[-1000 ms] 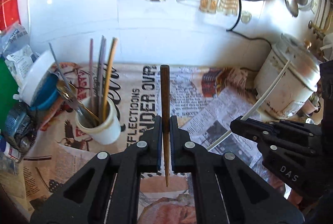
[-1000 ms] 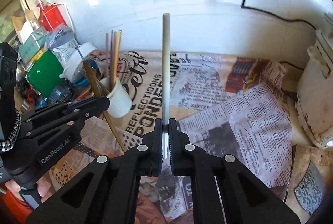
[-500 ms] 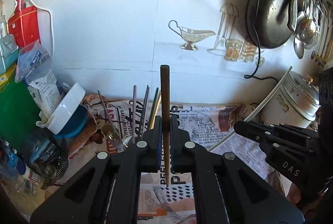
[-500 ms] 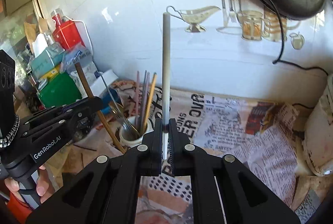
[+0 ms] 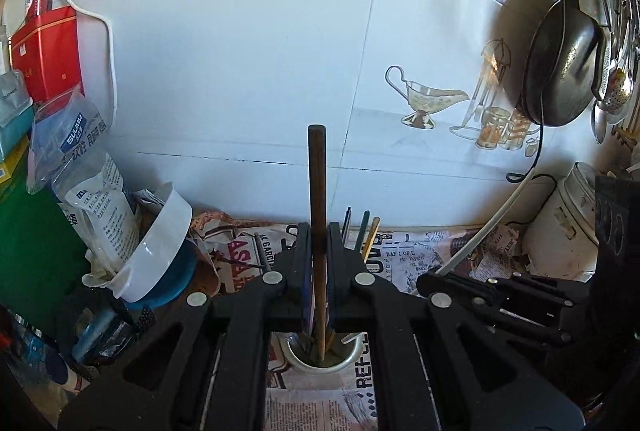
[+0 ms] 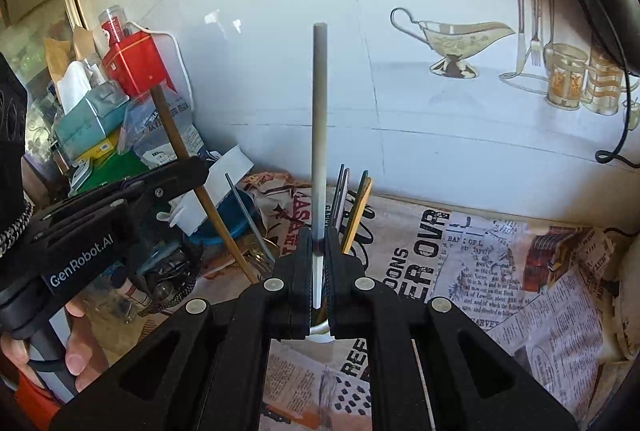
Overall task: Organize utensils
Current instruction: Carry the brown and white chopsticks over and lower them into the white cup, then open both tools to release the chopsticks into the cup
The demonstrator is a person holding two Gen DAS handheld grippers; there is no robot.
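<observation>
the left gripper point(image 5: 318, 263) is clamped tight on a dark brown chopstick point(image 5: 317, 191), held upright with its thin tip hanging just over the mouth of the white cup point(image 5: 352, 351) on the newspaper point(image 5: 420, 259). the right gripper point(image 6: 319, 267) is pinched just as tightly on a grey-white chopstick point(image 6: 320, 103), also upright, beside the chopsticks standing in that cup point(image 6: 320, 333). the step in hand looks like delivery: both sticks are carried to the holder. next, each tip likely needs lowering into the cup's opening, clear of the sticks inside, before the jaws let go.
</observation>
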